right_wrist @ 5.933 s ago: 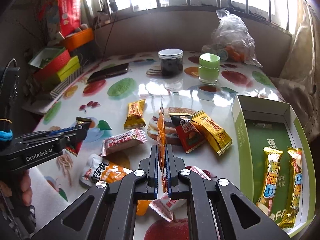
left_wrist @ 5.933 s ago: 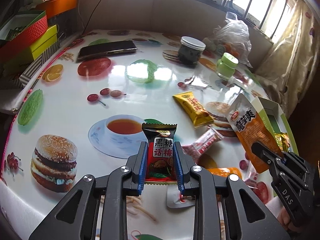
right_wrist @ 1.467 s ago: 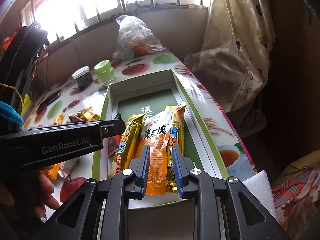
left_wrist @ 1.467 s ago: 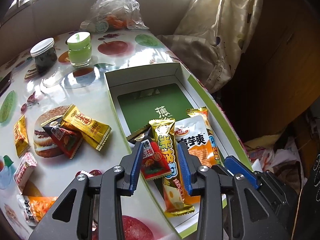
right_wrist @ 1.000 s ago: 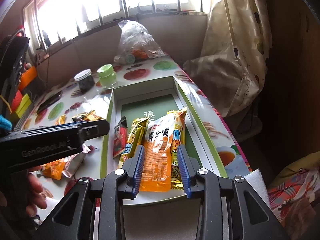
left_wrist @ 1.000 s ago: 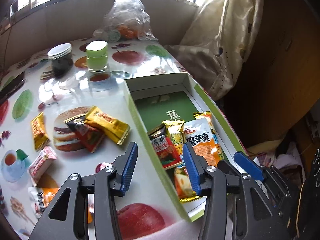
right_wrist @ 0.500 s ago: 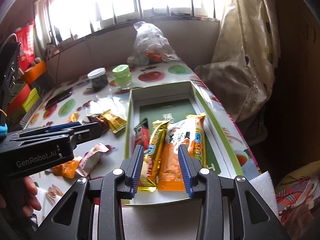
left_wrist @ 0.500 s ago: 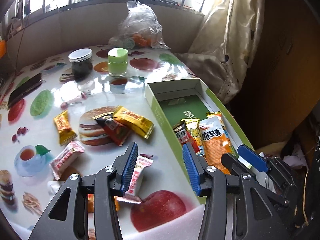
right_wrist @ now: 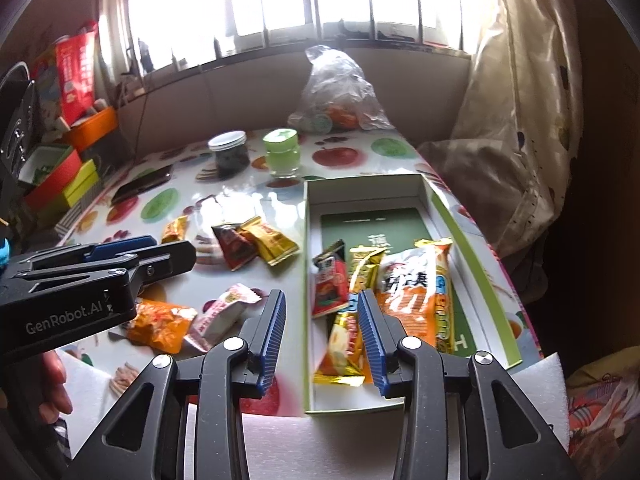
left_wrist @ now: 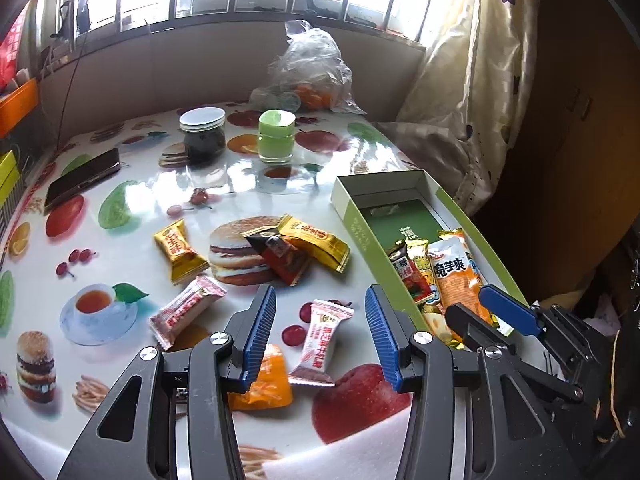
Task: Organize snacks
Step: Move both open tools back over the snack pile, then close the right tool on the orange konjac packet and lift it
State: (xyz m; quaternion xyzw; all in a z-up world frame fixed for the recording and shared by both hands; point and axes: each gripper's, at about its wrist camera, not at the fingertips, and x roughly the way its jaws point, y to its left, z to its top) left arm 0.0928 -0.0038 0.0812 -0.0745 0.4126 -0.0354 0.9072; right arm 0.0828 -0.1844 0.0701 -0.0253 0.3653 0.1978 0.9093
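My left gripper (left_wrist: 320, 294) stands open above the table, with nothing in its jaws; a pink-white candy (left_wrist: 320, 340) lies just below them beside an orange packet (left_wrist: 268, 384). Farther off lie a pink packet (left_wrist: 188, 312), a yellow packet (left_wrist: 178, 250), a dark red packet (left_wrist: 284, 258) and a gold packet (left_wrist: 316, 242). My right gripper (right_wrist: 321, 296) is open and empty above the left wall of the green-white box (right_wrist: 306, 240). Inside the box lie a red-black packet (right_wrist: 330, 284), a yellow bar (right_wrist: 352, 312) and an orange-white packet (right_wrist: 412, 292).
A dark jar (left_wrist: 202, 134), a green jar (left_wrist: 276, 136), a phone (left_wrist: 82, 178) and a plastic bag (left_wrist: 312, 76) stand at the back. Coloured boxes (right_wrist: 60, 176) are stacked at the far left. A curtain (right_wrist: 512, 120) hangs right of the box. White foam (right_wrist: 552, 376) pads the near table edge.
The red-black and orange-white packets, held earlier, now lie in the box. Both grippers have pulled back and left; the left one swung from over the box to over the loose snacks.
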